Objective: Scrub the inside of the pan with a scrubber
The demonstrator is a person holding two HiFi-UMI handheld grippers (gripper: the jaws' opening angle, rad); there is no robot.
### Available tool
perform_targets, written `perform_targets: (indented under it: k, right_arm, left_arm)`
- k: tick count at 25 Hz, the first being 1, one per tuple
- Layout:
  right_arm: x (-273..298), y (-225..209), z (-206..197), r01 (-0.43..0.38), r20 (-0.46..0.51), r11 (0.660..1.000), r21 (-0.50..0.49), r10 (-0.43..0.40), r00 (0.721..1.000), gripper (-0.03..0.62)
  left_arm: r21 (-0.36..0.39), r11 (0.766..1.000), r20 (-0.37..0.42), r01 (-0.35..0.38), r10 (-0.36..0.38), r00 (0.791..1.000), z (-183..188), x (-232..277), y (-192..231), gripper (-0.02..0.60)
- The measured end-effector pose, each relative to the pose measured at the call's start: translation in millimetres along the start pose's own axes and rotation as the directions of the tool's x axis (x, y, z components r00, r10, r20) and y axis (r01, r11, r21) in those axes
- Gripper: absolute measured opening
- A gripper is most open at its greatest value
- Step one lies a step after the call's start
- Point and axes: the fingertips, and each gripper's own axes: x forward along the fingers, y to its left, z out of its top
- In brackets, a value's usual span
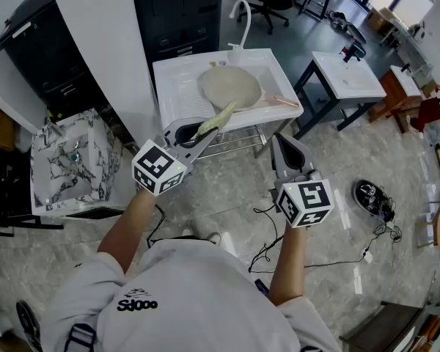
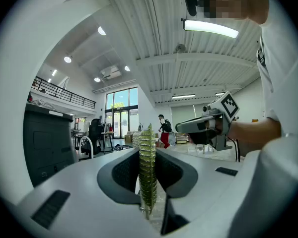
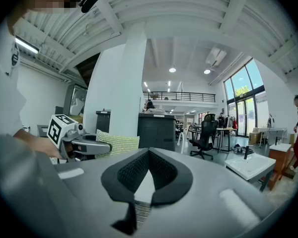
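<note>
Both forearms reach forward from the body, the left gripper (image 1: 193,134) angled toward the right with its jaws pinched on a scrubber (image 1: 217,119), the right gripper (image 1: 284,147) pointing ahead, jaws closed together on nothing.

A white rectangular sink (image 1: 177,86) on a thin metal frame carries a grey round pan (image 1: 231,86). The pan lies flat in the sink's right half, its pinkish handle reaching toward the front right corner. A white curved tap (image 1: 243,13) rises at the back edge. The frame stands on a pale marbled floor (image 1: 227,189), where black cables (image 1: 264,254) trail.
</note>
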Motion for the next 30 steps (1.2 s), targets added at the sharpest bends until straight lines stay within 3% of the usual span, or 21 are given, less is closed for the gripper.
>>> perform_targets:
  k: [13,30]
  right_arm:
    - [3,-19,0,-0.045,0.039,0.999,0.028,0.044,0.998,0.009]
    - [14,-81,-31,-0.059,-0.004,0.997,0.045,0.059,0.998,0.009]
  left_arm:
    - [-0.001,0.999,-0.016,-0.038,0.038,0.999,-1,13,3,0.066]
    - [-0.025,0.988,-0.054,-0.153,0.152,0.987,-13,47,15,0.066]
